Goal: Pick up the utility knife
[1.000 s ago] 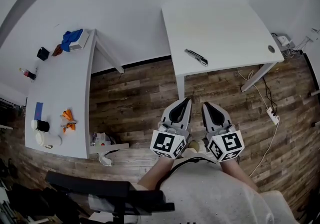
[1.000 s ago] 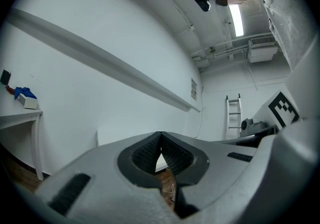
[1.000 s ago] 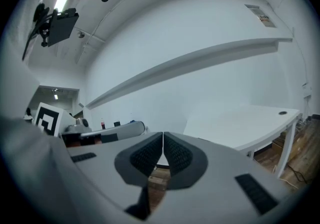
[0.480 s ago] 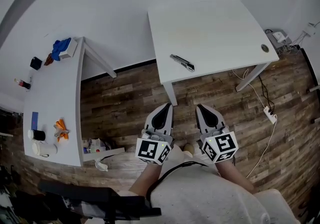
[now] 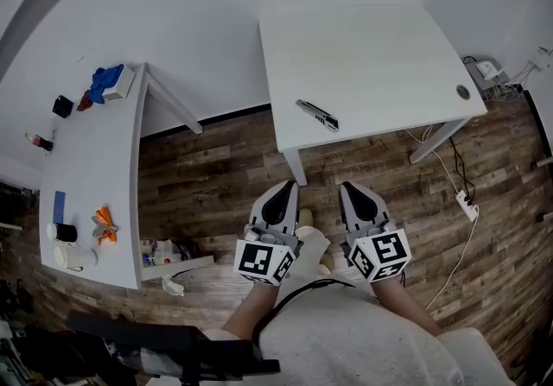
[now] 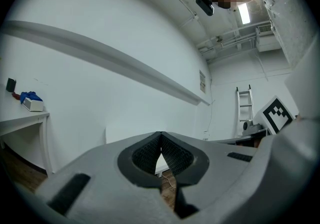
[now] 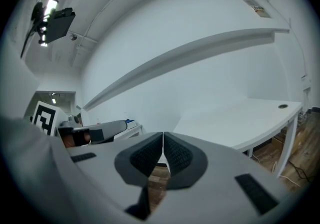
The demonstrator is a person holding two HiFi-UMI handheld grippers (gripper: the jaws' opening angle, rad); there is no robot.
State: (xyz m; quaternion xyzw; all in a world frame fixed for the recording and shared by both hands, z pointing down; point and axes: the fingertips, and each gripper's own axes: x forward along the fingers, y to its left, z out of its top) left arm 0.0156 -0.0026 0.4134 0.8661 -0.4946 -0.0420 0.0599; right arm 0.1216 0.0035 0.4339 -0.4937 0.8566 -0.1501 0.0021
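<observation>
The utility knife (image 5: 317, 115), dark with a light stripe, lies near the front left edge of the white table (image 5: 380, 56) in the head view. My left gripper (image 5: 283, 186) and right gripper (image 5: 348, 188) hang side by side over the wooden floor, short of the table's front edge, both pointing toward it. Both are shut with nothing between the jaws. In the left gripper view the left gripper (image 6: 160, 135) has its tips touching; in the right gripper view the right gripper (image 7: 163, 135) looks the same, with the table (image 7: 240, 118) ahead. The knife shows in neither gripper view.
A second white table (image 5: 91, 177) stands at the left with a blue cloth (image 5: 105, 79), orange-handled tool (image 5: 104, 222) and white cup (image 5: 74, 255). A table leg (image 5: 295, 170) stands just ahead of the left gripper. Cables and a power strip (image 5: 467, 201) lie on the floor at right.
The table and knife have shifted left and nearer in the head view over the second. Both grippers have dropped lower in the picture and stayed shut.
</observation>
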